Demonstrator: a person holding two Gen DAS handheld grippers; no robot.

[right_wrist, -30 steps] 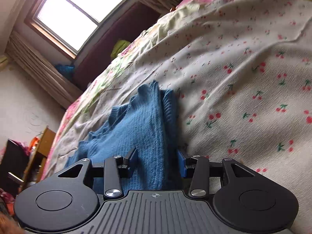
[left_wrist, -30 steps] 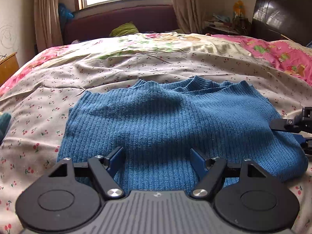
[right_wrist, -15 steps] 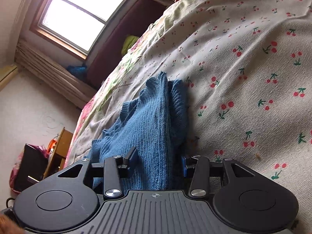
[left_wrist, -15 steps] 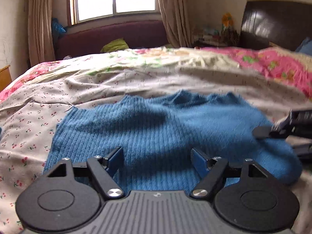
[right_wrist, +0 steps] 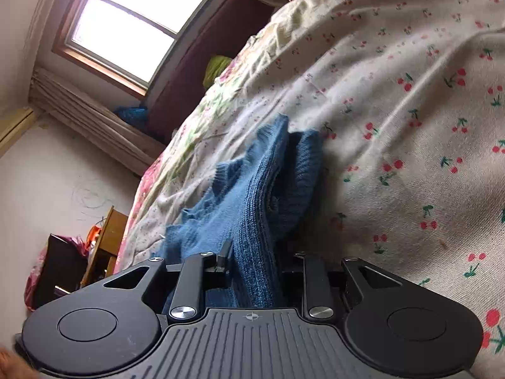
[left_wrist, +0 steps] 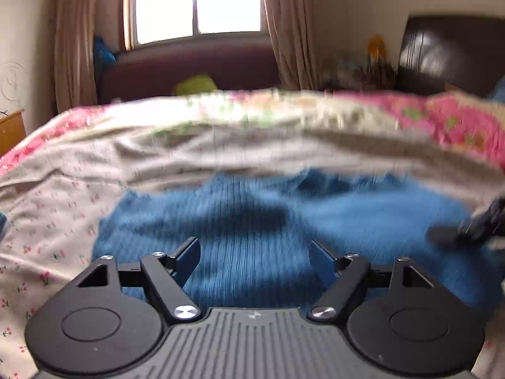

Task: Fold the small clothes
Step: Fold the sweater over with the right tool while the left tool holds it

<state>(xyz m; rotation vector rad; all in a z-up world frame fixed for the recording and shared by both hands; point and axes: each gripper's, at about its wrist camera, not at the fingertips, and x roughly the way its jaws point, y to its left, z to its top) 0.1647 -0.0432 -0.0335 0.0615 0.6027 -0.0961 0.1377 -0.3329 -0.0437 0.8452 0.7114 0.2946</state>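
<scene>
A blue ribbed knit sweater (left_wrist: 252, 221) lies folded on the cherry-print bedsheet (left_wrist: 56, 221). My left gripper (left_wrist: 254, 257) is open, low over the sweater's near edge, with nothing between its fingers. My right gripper (right_wrist: 255, 263) is shut on the sweater's right edge (right_wrist: 252, 221), which bunches up between the jaws. The right gripper also shows at the right edge of the left wrist view (left_wrist: 473, 227). The left view is blurred by motion.
A pink floral quilt (left_wrist: 442, 117) lies across the far side of the bed. A dark headboard (left_wrist: 448, 53) stands at the back right, a window with curtains (left_wrist: 195, 3) behind. A wooden cabinet (right_wrist: 107, 237) stands beside the bed.
My right gripper has closed on the sweater's right edge and gathered it. My left gripper has sunk lower and closer to the sweater, still open.
</scene>
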